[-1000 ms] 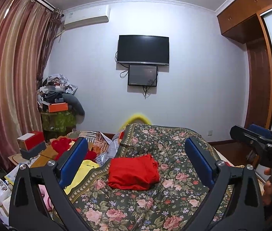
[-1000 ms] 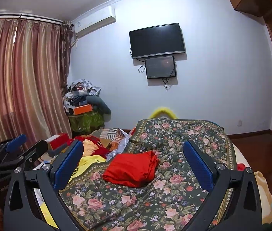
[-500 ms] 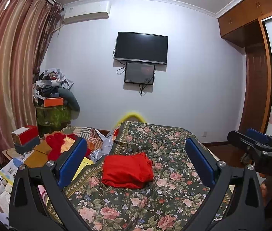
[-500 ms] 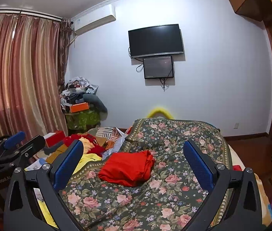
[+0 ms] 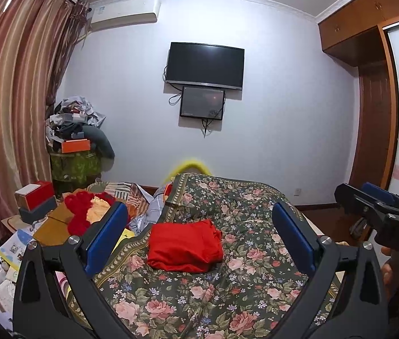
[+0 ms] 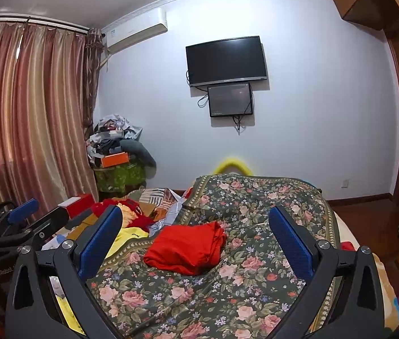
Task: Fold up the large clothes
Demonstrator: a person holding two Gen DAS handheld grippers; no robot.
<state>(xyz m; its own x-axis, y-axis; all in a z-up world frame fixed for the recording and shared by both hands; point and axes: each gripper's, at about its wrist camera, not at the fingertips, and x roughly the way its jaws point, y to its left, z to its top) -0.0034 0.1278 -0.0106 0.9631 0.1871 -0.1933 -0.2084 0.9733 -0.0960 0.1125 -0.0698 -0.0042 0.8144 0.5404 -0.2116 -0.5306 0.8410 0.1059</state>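
On the floral bedspread [image 5: 236, 291] lies a folded red garment [image 5: 184, 248] (untouched) — both grippers [image 5: 199, 240] [image 6: 195, 240] spread wide, empty.

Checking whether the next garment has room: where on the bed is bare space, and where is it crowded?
Free: the floral bedspread in front of and right of the folded red garment, and behind it toward the far edge. Crowded: the left side, heaped with loose clothes and boxes. Both hand-held grippers, left and right, hang open above.

Both wrist views face bed [image 5: 227, 296] foot-ward, side-by-side.
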